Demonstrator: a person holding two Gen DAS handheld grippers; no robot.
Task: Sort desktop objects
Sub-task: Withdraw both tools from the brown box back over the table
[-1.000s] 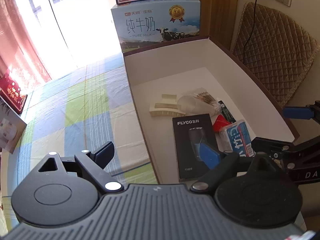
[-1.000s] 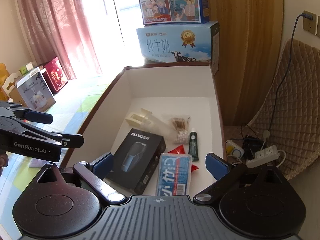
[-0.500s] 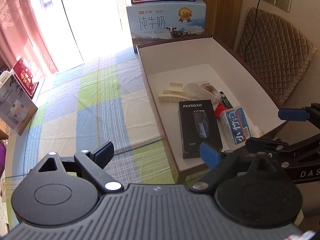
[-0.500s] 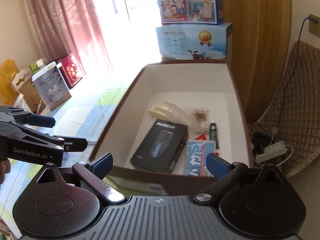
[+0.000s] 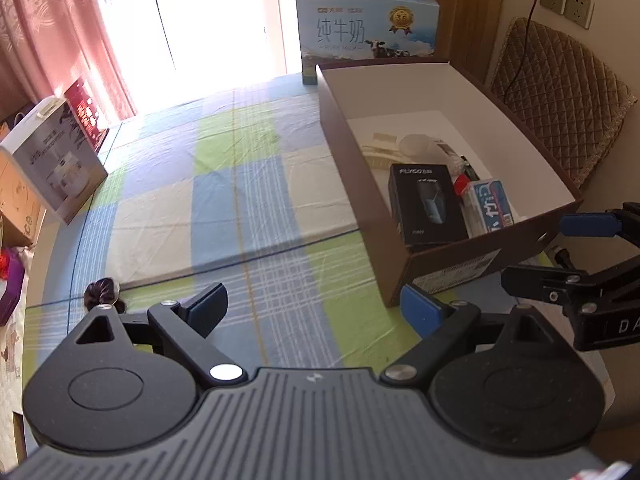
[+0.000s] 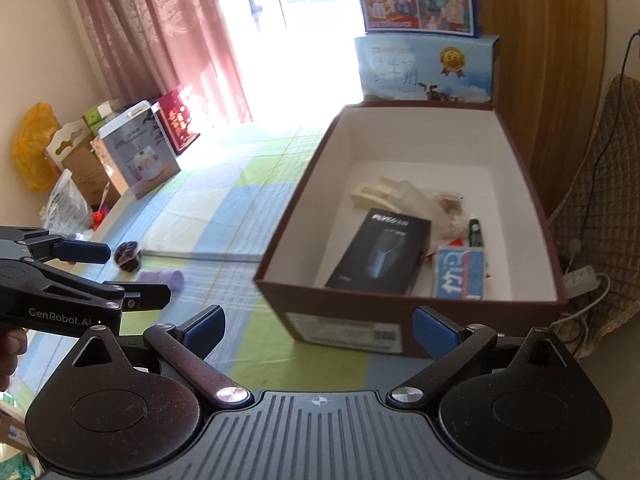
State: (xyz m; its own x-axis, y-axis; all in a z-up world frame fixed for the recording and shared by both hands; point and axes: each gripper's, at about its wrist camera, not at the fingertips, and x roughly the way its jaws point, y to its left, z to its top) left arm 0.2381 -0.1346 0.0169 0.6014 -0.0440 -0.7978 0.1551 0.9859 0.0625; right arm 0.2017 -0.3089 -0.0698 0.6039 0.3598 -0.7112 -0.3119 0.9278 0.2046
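A brown box (image 5: 440, 268) with a white inside stands on the checked cloth at the right. It holds a black FLYCO carton (image 5: 424, 204), a blue and white pack (image 5: 490, 206) and a cream plastic piece (image 5: 384, 148). A dark scrunchie (image 6: 128, 255) and a purple roll (image 6: 162, 279) lie on the cloth left of the box. My left gripper (image 5: 314, 310) is open and empty above the cloth, short of the box's near corner. My right gripper (image 6: 319, 328) is open too, with nothing in it, in front of the box's near wall (image 6: 352, 316).
Two milk cartons (image 5: 368, 32) are stacked behind the box. Gift boxes (image 5: 56, 160) line the table's left edge. A quilted chair (image 5: 560, 92) and a power strip (image 6: 580, 276) sit to the right, off the table. Each gripper shows in the other's view.
Both grippers have drawn back from above the box's inside to its near side, still open. The scrunchie and the purple roll have come into view.
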